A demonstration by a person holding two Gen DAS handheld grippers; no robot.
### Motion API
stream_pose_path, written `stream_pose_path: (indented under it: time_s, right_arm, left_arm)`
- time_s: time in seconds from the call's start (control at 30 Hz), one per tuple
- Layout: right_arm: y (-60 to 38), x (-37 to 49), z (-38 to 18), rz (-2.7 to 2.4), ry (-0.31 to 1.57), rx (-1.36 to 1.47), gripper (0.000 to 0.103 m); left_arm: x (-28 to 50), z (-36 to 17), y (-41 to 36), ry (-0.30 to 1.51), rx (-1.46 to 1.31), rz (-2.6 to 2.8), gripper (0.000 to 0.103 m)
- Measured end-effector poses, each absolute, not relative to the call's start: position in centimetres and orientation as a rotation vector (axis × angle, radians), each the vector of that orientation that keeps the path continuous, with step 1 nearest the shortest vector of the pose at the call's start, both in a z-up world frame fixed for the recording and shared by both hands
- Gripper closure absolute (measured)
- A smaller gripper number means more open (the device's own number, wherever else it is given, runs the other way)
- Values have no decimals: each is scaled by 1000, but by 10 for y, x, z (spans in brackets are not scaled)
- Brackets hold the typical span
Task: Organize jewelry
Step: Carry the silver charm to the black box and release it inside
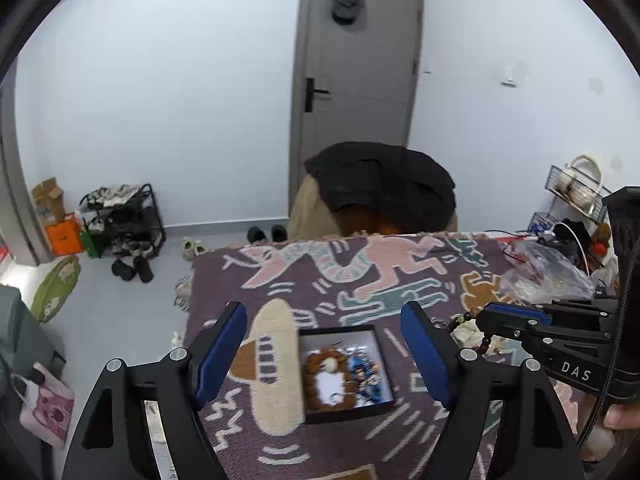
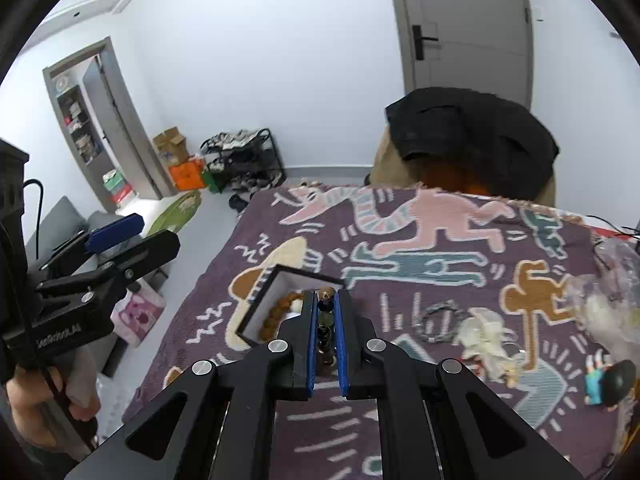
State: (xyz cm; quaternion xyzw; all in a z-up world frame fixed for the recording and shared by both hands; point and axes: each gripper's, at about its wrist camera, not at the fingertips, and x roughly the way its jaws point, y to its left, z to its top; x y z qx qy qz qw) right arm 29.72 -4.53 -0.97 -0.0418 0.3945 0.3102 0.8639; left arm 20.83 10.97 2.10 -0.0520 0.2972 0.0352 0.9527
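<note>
A black box (image 1: 347, 413) with a white lining lies on the patterned cloth (image 1: 360, 280). In it are a brown bead bracelet (image 1: 316, 360) and blue charms (image 1: 366, 376). My left gripper (image 1: 324, 352) hangs over the box, open, with nothing between its blue pads (image 1: 222, 352). My right gripper (image 2: 325, 296) is shut on a dark bead bracelet (image 2: 326, 322), just at the box's near right edge (image 2: 260, 292). In the left wrist view the right gripper (image 1: 482, 318) comes in from the right, with the beads (image 1: 486, 344) dangling from its tip. The left gripper (image 2: 158, 230) shows at the left of the right wrist view.
Right of the box on the cloth lie a silver chain bracelet (image 2: 438, 318), a white fabric piece (image 2: 486, 336) and a small figurine (image 2: 608, 384). A clear plastic bag (image 1: 548, 272) sits at the far right. Behind the table stands a chair draped in black cloth (image 1: 380, 184).
</note>
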Motion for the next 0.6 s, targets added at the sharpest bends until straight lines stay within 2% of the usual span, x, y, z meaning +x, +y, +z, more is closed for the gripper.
stream_pose_path:
  time_s: [0.3, 0.33, 0.37, 0.43, 0.53, 0.6]
  right_arm:
    - [7, 298, -26, 671, 845, -132, 94]
    - [11, 298, -27, 661, 835, -142, 89]
    - [14, 299, -28, 658, 839, -148, 68]
    - [14, 301, -30, 659, 850, -139, 37]
    - [6, 299, -29, 640, 827, -139, 36]
    - [-2, 301, -31, 642, 840, -121, 36]
  left_arm:
    - [194, -4, 153, 614, -170, 116, 23]
    - [193, -6, 155, 615, -172, 119, 23]
    - [192, -8, 156, 615, -172, 122, 23]
    - [191, -10, 157, 611, -170, 123, 19]
    - [188, -11, 156, 591, -166, 124, 7]
    - [188, -11, 154, 581, -164, 121, 5]
